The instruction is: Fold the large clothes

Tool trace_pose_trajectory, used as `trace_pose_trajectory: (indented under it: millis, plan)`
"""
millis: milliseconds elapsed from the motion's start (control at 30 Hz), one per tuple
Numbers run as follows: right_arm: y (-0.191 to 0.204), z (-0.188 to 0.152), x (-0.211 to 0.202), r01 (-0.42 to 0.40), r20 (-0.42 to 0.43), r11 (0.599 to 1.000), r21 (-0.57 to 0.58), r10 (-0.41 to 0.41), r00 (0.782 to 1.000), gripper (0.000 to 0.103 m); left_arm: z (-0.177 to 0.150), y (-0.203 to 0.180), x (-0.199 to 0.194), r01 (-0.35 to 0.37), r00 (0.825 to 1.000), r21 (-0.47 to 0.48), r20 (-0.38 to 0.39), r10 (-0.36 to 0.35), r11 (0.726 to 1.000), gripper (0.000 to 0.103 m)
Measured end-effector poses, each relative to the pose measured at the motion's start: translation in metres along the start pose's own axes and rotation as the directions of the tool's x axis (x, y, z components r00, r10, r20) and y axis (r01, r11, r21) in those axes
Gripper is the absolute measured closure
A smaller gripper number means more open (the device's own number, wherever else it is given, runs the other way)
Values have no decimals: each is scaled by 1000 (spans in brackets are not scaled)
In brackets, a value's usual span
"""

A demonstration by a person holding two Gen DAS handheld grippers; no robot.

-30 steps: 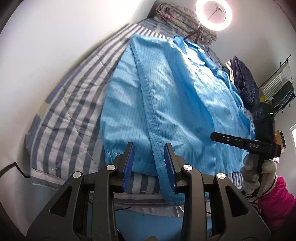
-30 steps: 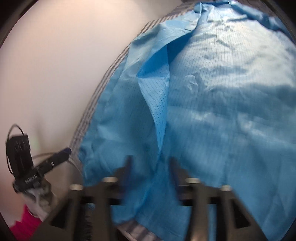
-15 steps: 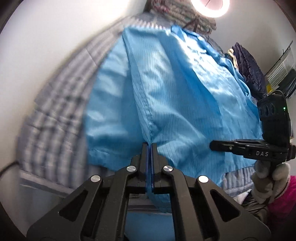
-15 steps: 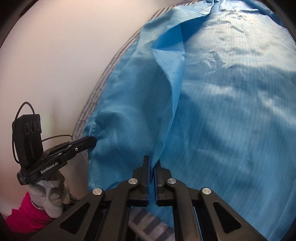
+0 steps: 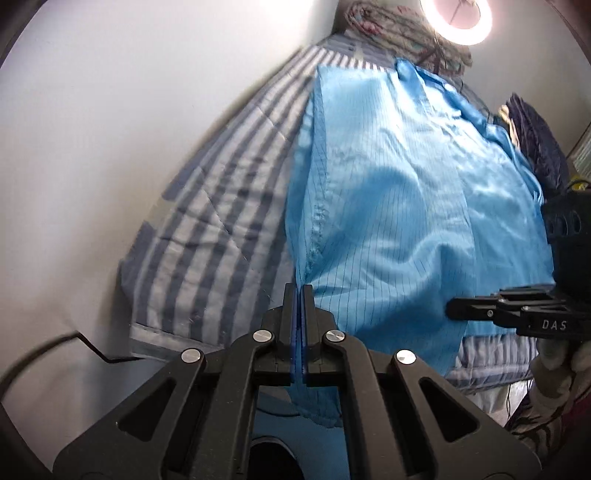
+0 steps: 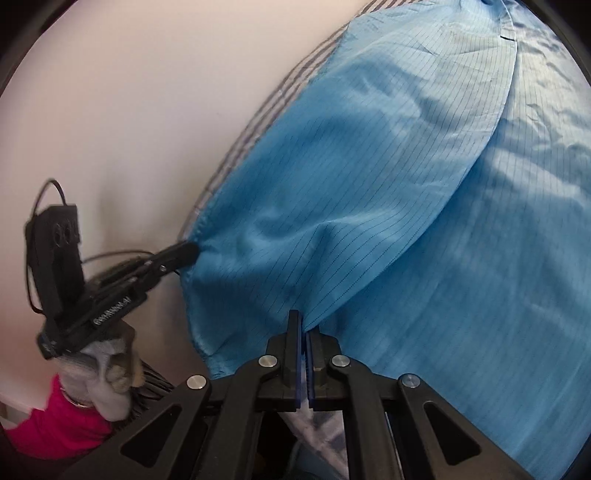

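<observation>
Bed: striped grey and white bedding point(image 5: 207, 236) lies against a plain white wall point(image 5: 110, 129).
Background: at the far end of the bed a ring light point(image 5: 458, 18) shines, with a patterned quilt point(image 5: 391, 26) under it and a dark garment point(image 5: 535, 147) at the right side.
Garment: the large light-blue garment point(image 5: 399, 206) with thin dark lines is spread over the bed; its near hem hangs over the bed edge. In the right wrist view a big flap point(image 6: 362, 177) of it is pulled up and stretched between the two claws.
Left claw point(image 5: 299, 291): its jaws are pressed together and they pinch the seam edge of the blue garment at the near left side; the cloth passes between the blue pads.
Right claw point(image 6: 302, 325): its jaws are also pressed together on a fold of the same garment near the hem.
Hands: each tool is held by a hand in a white glove point(image 6: 107, 365), with a pink sleeve point(image 6: 55, 421) behind it.
Cable: a dark cable point(image 5: 55, 350) lies on the floor beside the bed.
</observation>
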State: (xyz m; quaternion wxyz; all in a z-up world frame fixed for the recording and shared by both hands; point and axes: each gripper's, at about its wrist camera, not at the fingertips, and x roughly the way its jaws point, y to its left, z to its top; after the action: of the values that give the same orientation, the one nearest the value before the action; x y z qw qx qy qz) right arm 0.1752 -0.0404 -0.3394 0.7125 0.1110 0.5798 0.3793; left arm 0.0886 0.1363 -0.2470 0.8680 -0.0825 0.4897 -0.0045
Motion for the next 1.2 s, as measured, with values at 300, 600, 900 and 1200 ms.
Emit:
trace_pose_trajectory:
  millis: [300, 600, 900, 1200]
  plan:
    - [24, -7, -36, 135, -1, 977, -164, -137, 991, 67, -1, 2, 2, -24, 1000, 0, -14, 24, 1000, 63]
    - [28, 69, -44, 266, 147, 934, -237, -236, 961, 72, 10, 5, 7, 27, 999, -42, -30, -28, 999, 63]
    - [-1, 126, 20, 368, 95, 906, -208, -356, 930, 77, 24, 5, 30, 60, 995, -46, -71, -64, 997, 63]
    - [4, 144, 56, 315, 87, 922, -226, -303, 949, 77, 25, 2, 40, 20, 997, -8, -76, -21, 1000, 63]
